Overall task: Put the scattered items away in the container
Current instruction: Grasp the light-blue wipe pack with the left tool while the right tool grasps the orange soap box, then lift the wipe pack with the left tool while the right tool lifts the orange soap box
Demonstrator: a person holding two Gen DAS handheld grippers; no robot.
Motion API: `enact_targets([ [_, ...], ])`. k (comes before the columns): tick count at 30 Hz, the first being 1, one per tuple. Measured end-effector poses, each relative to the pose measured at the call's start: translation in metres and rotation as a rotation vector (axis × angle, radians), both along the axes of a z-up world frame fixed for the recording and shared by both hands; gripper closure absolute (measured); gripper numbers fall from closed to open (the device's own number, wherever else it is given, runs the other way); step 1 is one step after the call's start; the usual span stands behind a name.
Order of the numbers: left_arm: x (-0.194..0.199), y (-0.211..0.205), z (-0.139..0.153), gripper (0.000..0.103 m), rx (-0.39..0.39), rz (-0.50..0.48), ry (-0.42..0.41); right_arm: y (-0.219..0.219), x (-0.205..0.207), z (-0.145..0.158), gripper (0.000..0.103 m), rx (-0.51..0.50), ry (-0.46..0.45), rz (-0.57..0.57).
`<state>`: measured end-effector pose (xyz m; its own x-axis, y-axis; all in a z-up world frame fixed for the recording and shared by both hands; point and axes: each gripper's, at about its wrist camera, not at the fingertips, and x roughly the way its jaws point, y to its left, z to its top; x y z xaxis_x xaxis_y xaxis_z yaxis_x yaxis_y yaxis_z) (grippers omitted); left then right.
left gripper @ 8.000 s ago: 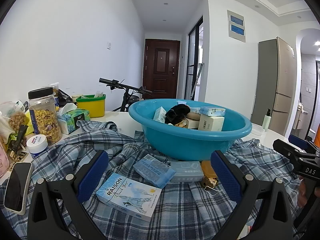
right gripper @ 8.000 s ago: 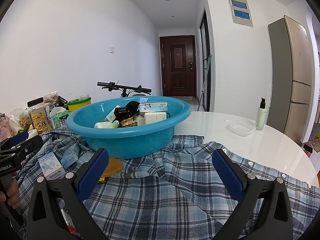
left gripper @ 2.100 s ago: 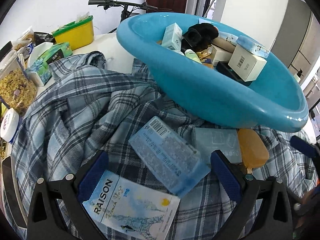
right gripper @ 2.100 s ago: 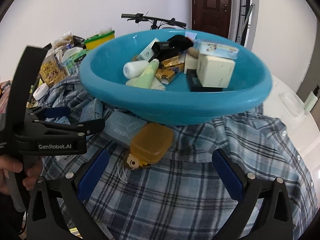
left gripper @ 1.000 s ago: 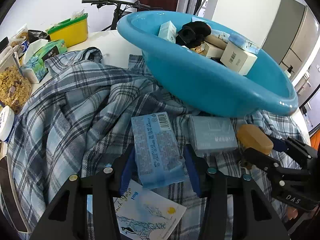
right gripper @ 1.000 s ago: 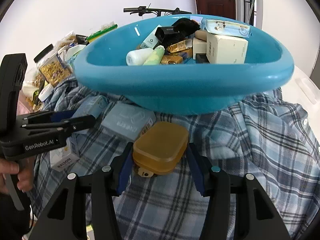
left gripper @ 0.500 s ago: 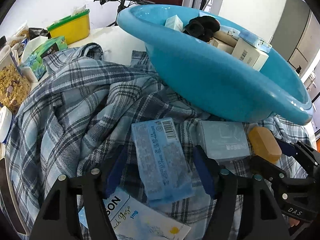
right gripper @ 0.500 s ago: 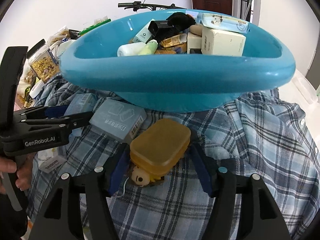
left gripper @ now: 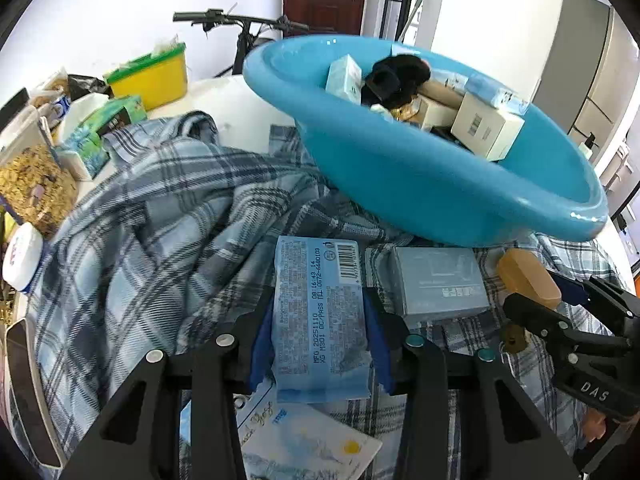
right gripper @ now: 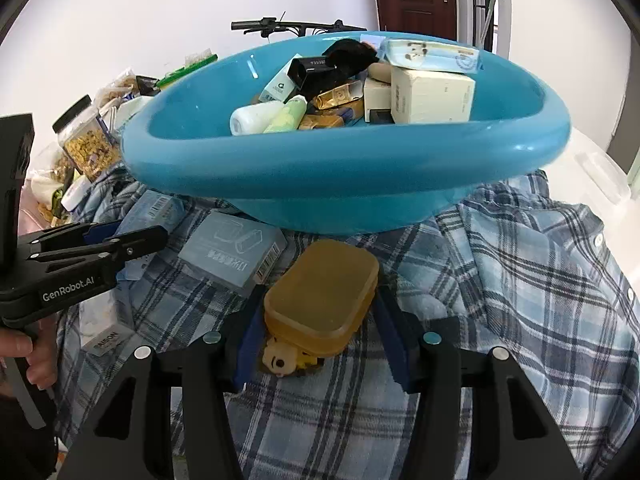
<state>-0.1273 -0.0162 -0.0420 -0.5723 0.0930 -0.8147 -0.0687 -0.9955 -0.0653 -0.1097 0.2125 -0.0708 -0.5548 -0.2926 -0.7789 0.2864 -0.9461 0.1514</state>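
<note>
On the far left sit the clutter we leave alone: a cereal jar (left gripper: 28, 184), a tissue pack (left gripper: 100, 128) and a yellow tub (left gripper: 150, 78) on the table edge, with a phone (left gripper: 24, 384) by the plaid cloth (left gripper: 152, 240).

Next comes our left gripper (left gripper: 318, 344). A moment ago its jaws stood apart around the blue pack (left gripper: 320, 312); now the blue pads press on both long sides of it and the jaws are at their tightest, so we have it clamped. The pack lies on the cloth, lengthwise between the fingers, barcode end toward the basin (left gripper: 440, 184). Under the gripper lies the Raison box (left gripper: 308, 444), untouched.

Just right of the pack sits the grey box (left gripper: 436, 284), on the cloth under the basin's rim, with neither gripper on it.

Further right, our right gripper (right gripper: 322, 330) has the amber case (right gripper: 324, 296) between its pads. Half a second back the jaws were wider; now they are closing, and both pads look to be touching the case's sides. The small yellow charm (right gripper: 280, 358) hangs at the case's near end. The case rests on the cloth, just in front of the basin.

We judge this the end of two grasps at once. Both items are now ready to be lifted over the rim into the basin, which already holds boxes and tubes. After that, the grey box and the Raison box remain outside.
</note>
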Motion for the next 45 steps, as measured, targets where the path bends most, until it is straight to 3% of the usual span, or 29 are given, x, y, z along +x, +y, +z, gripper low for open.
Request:
enact_targets([
  [15, 0.032, 0.004, 0.019, 0.059, 0.02, -0.012, 0.069, 0.034, 0.027, 0.015, 0.051, -0.039, 0.016, -0.06],
  [34, 0.063, 0.022, 0.013, 0.059, 0.033, -0.033, 0.056, 0.054, 0.057, 0.019, 0.051, -0.029, 0.036, -0.091],
  [45, 0.067, 0.021, 0.026, 0.059, 0.042, -0.031, 0.091, 0.054, 0.061, 0.031, 0.051, -0.019, 0.078, -0.1],
])
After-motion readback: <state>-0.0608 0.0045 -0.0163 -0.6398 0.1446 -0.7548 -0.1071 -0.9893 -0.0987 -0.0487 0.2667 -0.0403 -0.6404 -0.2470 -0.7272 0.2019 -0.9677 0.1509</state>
